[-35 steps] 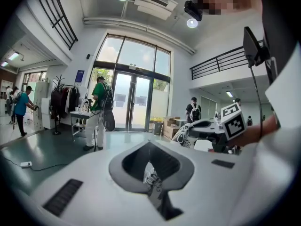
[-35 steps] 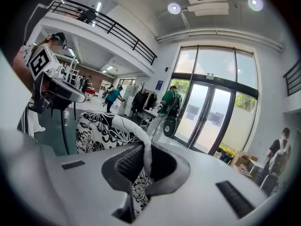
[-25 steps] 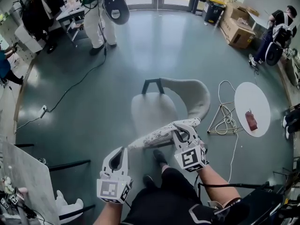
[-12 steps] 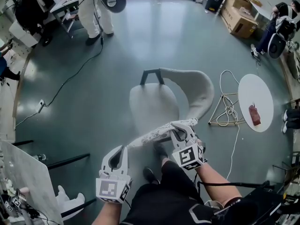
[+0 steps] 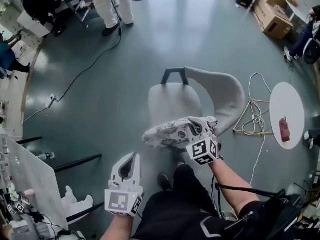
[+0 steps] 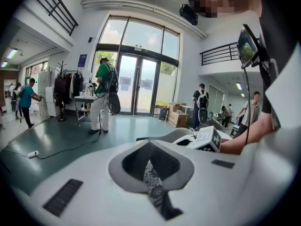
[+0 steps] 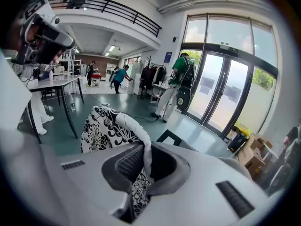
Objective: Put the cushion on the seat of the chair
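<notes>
You're at the placing step. The cushion (image 5: 170, 133) hangs bunched over the near edge of the seat (image 5: 172, 101) of the chair (image 5: 227, 96), just left of its curved back. Whether it already touches the seat I can't tell.

Your right gripper (image 5: 193, 128) has its jaws clamped on the cushion's right edge, with the flowered cloth folded between them. Your left gripper (image 5: 131, 159), nearer you and to the left, has its jaws drawn together on a thin strip of the same flowered cloth. From above, how that strip joins the bulk of the cushion is hard to make out.

As I judge it, you next need to carry the cushion farther over the middle of the seat. Draw the grippers apart to spread it flat, lower it, and only then let the jaws part.

There is one cushion, one chair and two grippers. One round white table (image 5: 287, 101) stands to the right, with one small brown thing (image 5: 284, 130) on it.
</notes>
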`<state>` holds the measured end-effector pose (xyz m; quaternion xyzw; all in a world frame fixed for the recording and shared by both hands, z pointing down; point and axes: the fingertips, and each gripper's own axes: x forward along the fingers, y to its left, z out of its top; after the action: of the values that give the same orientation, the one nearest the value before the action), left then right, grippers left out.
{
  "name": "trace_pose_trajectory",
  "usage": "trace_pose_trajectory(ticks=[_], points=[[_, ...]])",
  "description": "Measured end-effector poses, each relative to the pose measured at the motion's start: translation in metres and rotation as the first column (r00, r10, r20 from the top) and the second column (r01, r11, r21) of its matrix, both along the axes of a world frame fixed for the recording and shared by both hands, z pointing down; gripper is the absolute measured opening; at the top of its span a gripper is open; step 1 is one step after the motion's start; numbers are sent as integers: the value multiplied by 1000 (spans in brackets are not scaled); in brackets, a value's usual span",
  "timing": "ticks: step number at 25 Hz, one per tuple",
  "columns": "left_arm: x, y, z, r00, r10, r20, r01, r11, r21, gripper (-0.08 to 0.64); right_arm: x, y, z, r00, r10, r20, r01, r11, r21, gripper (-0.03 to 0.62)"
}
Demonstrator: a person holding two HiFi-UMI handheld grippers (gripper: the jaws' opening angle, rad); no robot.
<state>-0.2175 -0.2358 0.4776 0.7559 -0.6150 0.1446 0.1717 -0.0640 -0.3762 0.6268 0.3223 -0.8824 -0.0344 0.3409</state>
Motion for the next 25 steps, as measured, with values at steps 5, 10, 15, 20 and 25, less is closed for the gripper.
trace_pose_trajectory(ticks=[5, 10, 15, 20, 25], points=[[7, -18, 6, 1000, 24, -10, -24, 1000, 13, 9, -8, -36, 24, 999, -29, -32, 29, 1000, -2, 23], [4, -37, 17, 1000, 17, -10, -17, 1000, 0, 9, -15, -74, 46, 999, -8, -37, 7, 999, -35, 23], [-1, -48, 35, 1000, -6, -10, 6, 999, -32, 9, -18, -112, 77, 998, 17, -59, -20, 998, -62, 23], [-8, -65, 49, 1000, -21, 0, 21, 999, -50, 9, -21, -154, 111, 994, 43, -97, -51, 995, -84, 23], [-12, -77, 65, 1000, -19, 7, 20, 998, -65, 9, -29, -182, 143, 992, 42, -122, -55, 993, -104, 23]])
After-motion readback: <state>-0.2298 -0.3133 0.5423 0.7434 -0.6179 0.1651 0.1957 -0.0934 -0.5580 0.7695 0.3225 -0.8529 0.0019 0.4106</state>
